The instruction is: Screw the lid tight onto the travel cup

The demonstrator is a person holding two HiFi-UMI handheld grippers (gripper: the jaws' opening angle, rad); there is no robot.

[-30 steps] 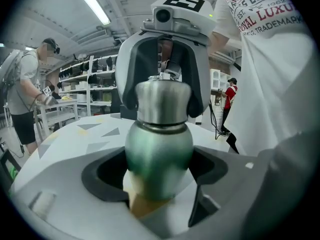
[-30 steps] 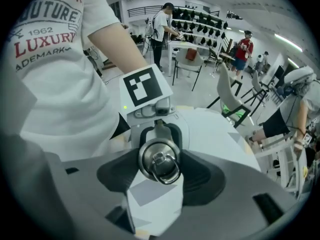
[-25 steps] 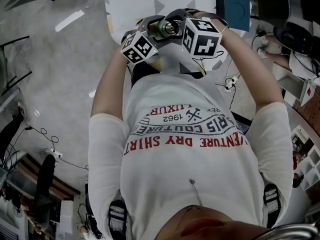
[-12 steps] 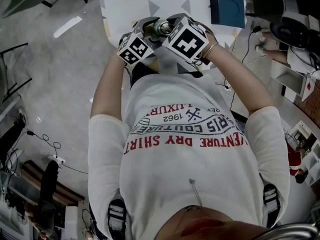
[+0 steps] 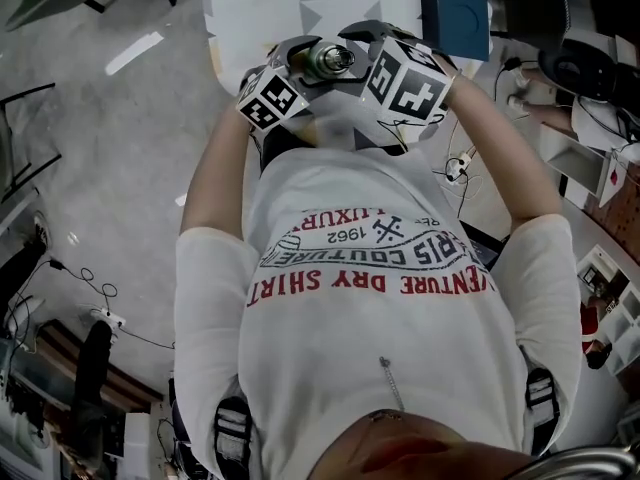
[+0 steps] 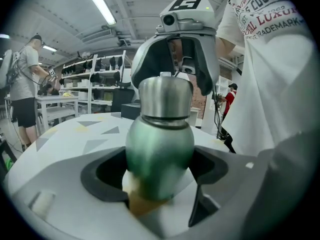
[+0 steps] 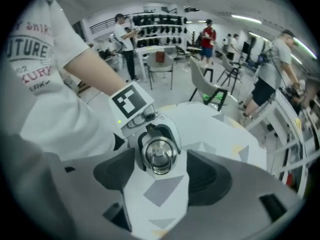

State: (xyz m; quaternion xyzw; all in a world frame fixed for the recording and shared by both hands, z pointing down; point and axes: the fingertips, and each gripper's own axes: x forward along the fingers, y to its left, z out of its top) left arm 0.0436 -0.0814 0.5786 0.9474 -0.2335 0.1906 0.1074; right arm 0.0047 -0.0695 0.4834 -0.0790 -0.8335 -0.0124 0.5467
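Our left gripper [image 6: 160,176] is clamped on the travel cup [image 6: 159,144], low in the centre of its view. The cup has a rounded, glossy green metal body that narrows to a brushed steel lid [image 6: 165,96] seated on the neck. Our right gripper [image 7: 162,179] has just been opening its jaws. They stand wide and press on nothing, with the lid showing beyond the gap. Only the right gripper view gives us the lid's round top with its small ring. Only the left gripper view gives us the green side. Behind the cup lies the white table [image 6: 70,134], patterned with grey triangles.
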